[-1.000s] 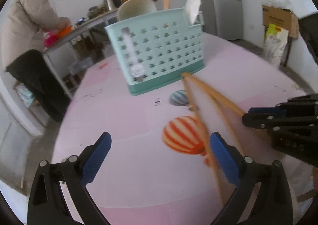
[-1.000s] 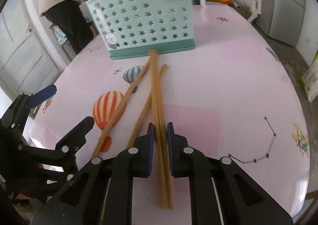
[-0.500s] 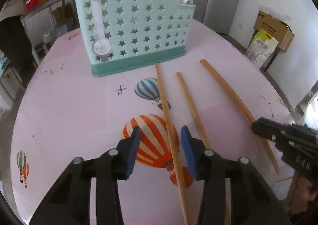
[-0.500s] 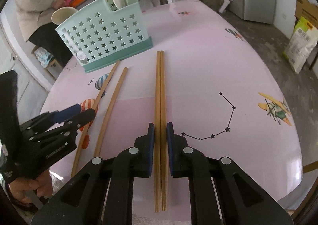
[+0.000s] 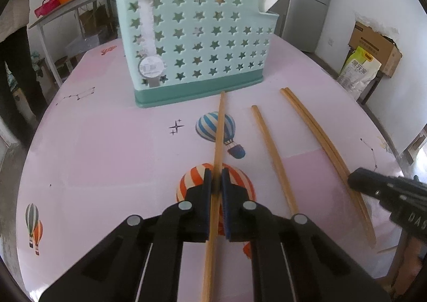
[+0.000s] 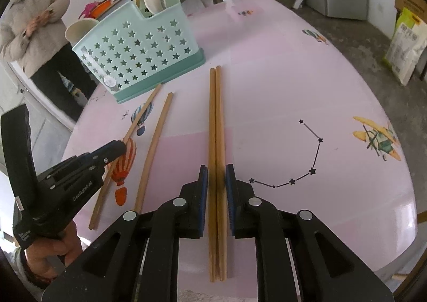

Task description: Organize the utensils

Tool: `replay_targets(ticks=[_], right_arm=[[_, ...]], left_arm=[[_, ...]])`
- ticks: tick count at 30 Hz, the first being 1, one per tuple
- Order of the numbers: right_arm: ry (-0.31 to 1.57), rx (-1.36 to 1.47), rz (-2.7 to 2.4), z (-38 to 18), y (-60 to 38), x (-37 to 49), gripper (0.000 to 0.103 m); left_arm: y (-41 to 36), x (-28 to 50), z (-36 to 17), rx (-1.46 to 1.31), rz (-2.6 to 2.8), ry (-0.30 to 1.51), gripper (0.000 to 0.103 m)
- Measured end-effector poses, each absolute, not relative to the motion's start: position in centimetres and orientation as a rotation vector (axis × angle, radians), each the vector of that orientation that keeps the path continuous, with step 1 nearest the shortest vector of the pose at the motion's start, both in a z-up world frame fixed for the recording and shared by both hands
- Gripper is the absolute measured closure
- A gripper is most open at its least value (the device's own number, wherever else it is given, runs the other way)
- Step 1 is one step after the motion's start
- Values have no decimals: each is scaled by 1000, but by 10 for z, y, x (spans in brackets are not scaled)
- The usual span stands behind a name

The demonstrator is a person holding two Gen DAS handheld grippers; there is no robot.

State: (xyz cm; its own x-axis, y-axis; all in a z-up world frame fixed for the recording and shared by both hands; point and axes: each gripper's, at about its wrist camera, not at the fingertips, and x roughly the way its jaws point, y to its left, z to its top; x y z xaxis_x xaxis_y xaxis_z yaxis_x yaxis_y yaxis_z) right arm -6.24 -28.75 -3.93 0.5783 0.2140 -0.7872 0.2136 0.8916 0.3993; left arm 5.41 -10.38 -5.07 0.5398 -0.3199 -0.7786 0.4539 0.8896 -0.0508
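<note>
Closing left gripper [image 5: 216, 178] onto one chopstick [image 5: 219, 131]; right gripper [image 6: 216, 178] loosening around its pair [image 6: 215, 115]; lift level toward caddy [image 5: 192, 43].

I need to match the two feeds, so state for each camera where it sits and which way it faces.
Left wrist: on the left gripper, facing the teal basket; its jaws are closing on one chopstick.
Right wrist: on the right gripper, facing along the chopstick pair; its jaws are opening, the pair between them; a hand shows.
Shared: basket, chopsticks, pink table, each other's gripper.
</note>
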Motion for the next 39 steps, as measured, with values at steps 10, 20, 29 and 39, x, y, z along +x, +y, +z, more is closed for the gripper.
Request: replay_targets(ticks=[10, 20, 29, 39], right_arm=[[938, 485, 11, -29, -299, -47, 73], [922, 514, 45, -31, -305, -27, 73], [915, 558, 58, -40, -312, -23, 73], [894, 591, 58, -43, -324, -25, 73]], left_arm=[[-85, 66, -46, 173, -457, 933, 94], [-103, 109, -39, 229, -462, 950, 88], [-127, 138, -41, 278, -443, 963, 88], [-152, 136, -36, 384, -492, 953, 88]])
